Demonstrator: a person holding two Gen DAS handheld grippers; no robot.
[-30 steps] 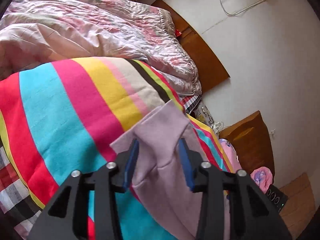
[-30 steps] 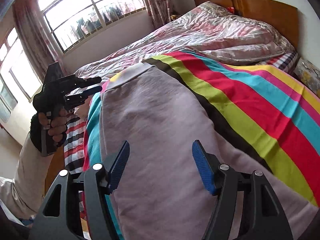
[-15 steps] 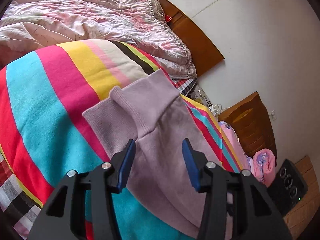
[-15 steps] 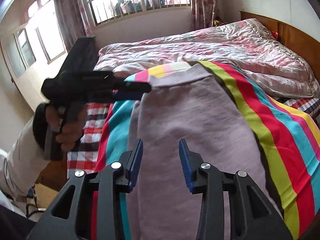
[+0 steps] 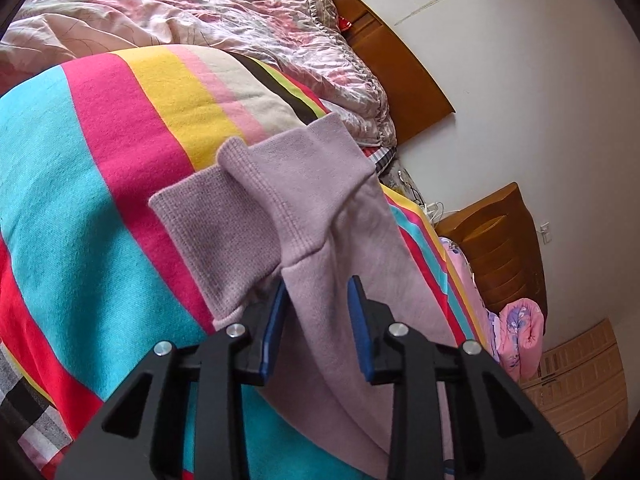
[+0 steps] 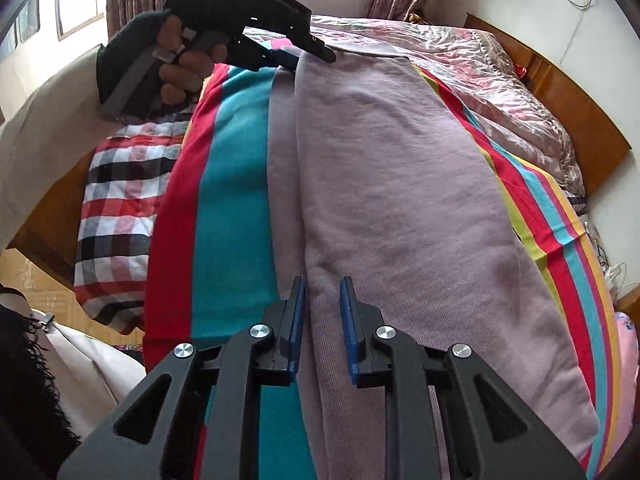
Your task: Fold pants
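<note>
Pants (image 6: 384, 184), pale lilac and soft like sweatpants, lay lengthwise on a bed over a striped blanket (image 5: 80, 200) of turquoise, pink, yellow and red. They looked doubled along their length, with a narrower strip of the same cloth showing along one edge in the right wrist view. The ribbed cuffs (image 5: 224, 216) sat at the far end from the right hand, one cuff lying partly over the other.

The left gripper (image 5: 316, 300) was at that cuff end, its blue pads (image 5: 358, 328) on either side of the fabric just below the cuff seam; the jaws were closing, cloth between them, though the pads did not yet look pressed hard against it. The person's left hand (image 6: 180, 64) gripped its handle, a light sleeve behind it.

The right gripper (image 6: 323, 304) stood over the near end, jaws closing narrowly with a ridge of the lilac cloth between the pads.

A pink floral quilt (image 5: 224, 16) was heaped beyond the blanket, near a wooden headboard (image 5: 400, 76). A checked sheet (image 6: 116, 200) showed at the bed's edge.
</note>
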